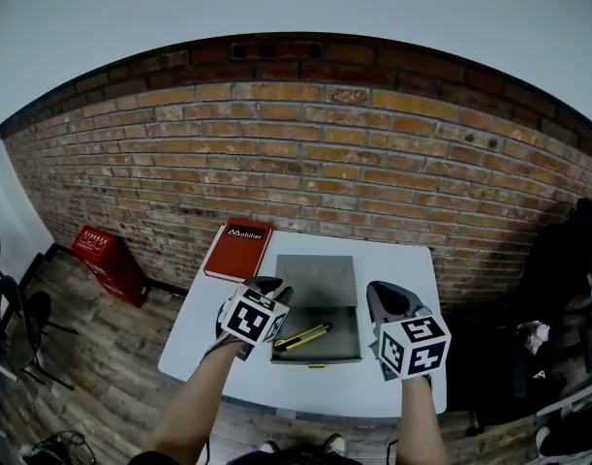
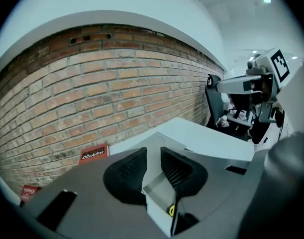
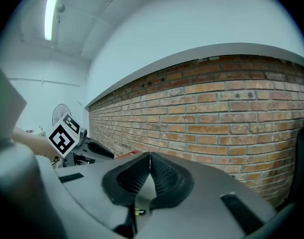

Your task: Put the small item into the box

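Yellow-black item (image 1: 302, 337), grey box (image 1: 340, 320), red book (image 1: 237, 251).

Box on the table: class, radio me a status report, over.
Left hand-held gripper open, empty; right hand-held gripper shut, empty. Yellow item lying inside box. Nothing in the way.

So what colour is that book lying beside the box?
The book is red with a dark title strip; clearest in the head view.

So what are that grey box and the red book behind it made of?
The grey box: likely stiff card or thin plastic; flat, dull, matte panels with a folded-back lid. The red book: apparently a card cover, fairly smooth, with white printed lettering.
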`<state>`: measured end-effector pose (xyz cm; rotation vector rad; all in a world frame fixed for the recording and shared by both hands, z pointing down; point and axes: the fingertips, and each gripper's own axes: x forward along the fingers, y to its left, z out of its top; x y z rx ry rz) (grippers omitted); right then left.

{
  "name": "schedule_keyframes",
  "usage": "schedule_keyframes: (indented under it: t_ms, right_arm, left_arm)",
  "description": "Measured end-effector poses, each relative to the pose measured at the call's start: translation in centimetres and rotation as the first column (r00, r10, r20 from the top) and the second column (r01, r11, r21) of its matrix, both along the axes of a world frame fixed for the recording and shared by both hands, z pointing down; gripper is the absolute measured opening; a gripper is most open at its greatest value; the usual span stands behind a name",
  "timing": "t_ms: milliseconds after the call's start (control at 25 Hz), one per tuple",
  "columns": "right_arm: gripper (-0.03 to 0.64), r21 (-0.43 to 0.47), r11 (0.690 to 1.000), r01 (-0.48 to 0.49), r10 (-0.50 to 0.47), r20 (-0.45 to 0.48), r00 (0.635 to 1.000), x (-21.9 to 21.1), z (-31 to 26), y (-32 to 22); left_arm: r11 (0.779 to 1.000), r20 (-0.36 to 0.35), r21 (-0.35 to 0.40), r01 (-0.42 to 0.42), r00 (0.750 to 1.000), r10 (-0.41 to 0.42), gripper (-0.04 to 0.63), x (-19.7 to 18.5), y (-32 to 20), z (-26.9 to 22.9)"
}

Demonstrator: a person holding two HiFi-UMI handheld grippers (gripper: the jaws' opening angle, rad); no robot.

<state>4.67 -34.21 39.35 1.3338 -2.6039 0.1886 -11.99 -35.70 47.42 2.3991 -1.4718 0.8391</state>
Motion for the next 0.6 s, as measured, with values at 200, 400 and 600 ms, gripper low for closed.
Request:
schedule_keyframes:
  t_ms: [200,400,600]
  right_arm:
    - [0.02,0.012,1.0,0.005,-0.005,-0.003,1.0,0.2,-0.7,0.1]
    - [0.02,0.025,1.0,0.005,-0.005,0.004,1.0,0.4,-1.5,0.3]
    - [0.02,0.037,0.999,0.007,-0.007,0.005,1.0,0.1,-1.9,0.7]
  left_arm:
    - [0.993,-0.111,0.079,0.09,0.991,-0.081,0.104,-1.0,0.8,-3.2]
    - [0.972,-0.204,0.149,0.184,0.967,-0.152,0.097,-3.0,1.8,-6.2]
    - [0.946,-0.215,0.227,0.23,0.96,-0.182,0.061,-4.9,2.3,-9.0]
